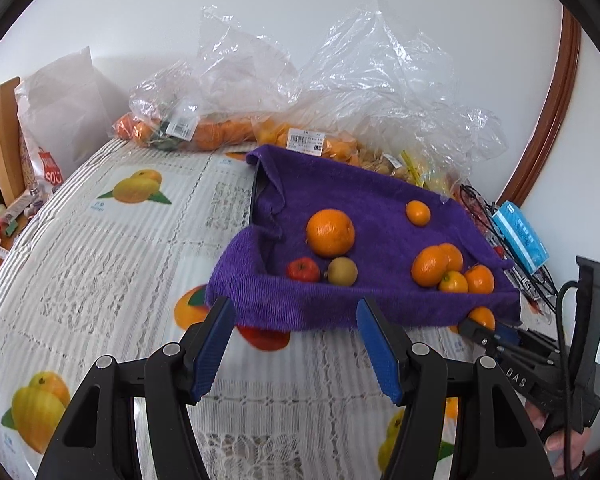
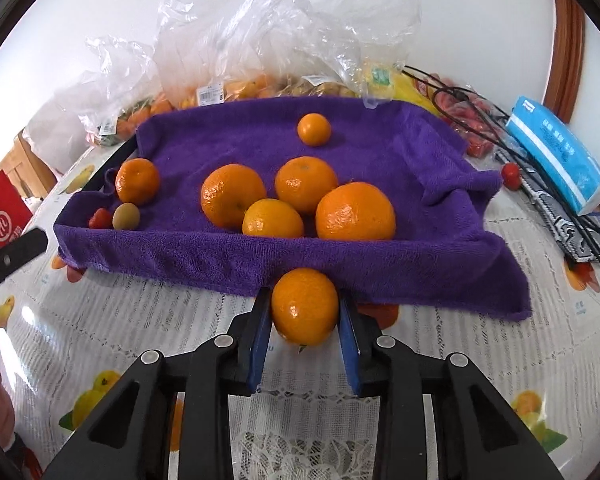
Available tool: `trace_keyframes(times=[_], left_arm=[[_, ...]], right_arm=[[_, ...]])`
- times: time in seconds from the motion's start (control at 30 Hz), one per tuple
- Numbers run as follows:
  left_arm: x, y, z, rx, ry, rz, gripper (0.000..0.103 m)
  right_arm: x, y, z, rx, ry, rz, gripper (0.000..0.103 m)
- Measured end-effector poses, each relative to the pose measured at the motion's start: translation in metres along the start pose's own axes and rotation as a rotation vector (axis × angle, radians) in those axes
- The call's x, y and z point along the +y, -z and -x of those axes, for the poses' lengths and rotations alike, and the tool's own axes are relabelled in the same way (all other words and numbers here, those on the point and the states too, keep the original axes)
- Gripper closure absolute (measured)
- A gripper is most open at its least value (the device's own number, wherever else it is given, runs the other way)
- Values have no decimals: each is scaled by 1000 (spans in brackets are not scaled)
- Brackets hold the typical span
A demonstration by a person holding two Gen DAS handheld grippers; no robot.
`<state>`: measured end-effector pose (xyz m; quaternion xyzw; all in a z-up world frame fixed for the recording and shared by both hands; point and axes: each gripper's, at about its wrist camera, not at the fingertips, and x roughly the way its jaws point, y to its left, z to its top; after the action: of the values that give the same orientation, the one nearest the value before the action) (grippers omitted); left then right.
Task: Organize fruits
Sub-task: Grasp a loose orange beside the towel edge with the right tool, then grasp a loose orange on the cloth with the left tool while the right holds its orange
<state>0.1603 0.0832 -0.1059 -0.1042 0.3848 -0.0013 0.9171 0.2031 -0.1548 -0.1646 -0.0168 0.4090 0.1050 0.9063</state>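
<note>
Right gripper (image 2: 305, 312) clamped on an orange (image 2: 305, 306) just before the purple towel tray (image 2: 260, 252), left gripper (image 1: 296, 344) spread apart, holding nothing, above the tablecloth (image 1: 100, 264), more fruits lying in the tray.

Oranges (image 2: 232, 194) lie in the towel-lined tray (image 2: 220, 256), bags (image 2: 260, 40) behind it.

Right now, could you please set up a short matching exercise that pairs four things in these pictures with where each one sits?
Things:
1. held orange
2. small red fruit
3. blue tissue pack
4. left tool

Places or states:
A. right of the purple towel, on the table
B. open, holding nothing
C. between the right tool fingers
D. tray's left corner, beside the small green fruit

Pairs: 1-C, 2-D, 3-A, 4-B
</note>
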Motion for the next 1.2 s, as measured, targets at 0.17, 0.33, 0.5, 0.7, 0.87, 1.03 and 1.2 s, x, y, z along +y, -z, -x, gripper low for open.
trace_keyframes(times=[0.17, 0.33, 0.5, 0.7, 0.87, 1.03, 1.2], left_arm=[[-8, 14, 1, 57, 29, -45, 42], [-21, 32, 0, 135, 96, -88, 42], [-39, 50, -1, 219, 178, -154, 41], [-72, 72, 1, 227, 199, -269, 36], [-104, 82, -6, 227, 181, -327, 35], [-123, 78, -15, 167, 188, -262, 36], [-136, 79, -22, 141, 133, -260, 45]], right_arm=[[-4, 5, 24, -50, 2, -9, 71], [-22, 12, 55, -101, 21, -48, 71], [-40, 22, 79, -130, 51, -62, 71], [-61, 37, 94, -138, 73, -97, 71], [-74, 53, 100, -133, 77, -116, 71], [-88, 66, 101, -117, 70, -153, 71], [-93, 77, 101, -110, 86, -154, 71]])
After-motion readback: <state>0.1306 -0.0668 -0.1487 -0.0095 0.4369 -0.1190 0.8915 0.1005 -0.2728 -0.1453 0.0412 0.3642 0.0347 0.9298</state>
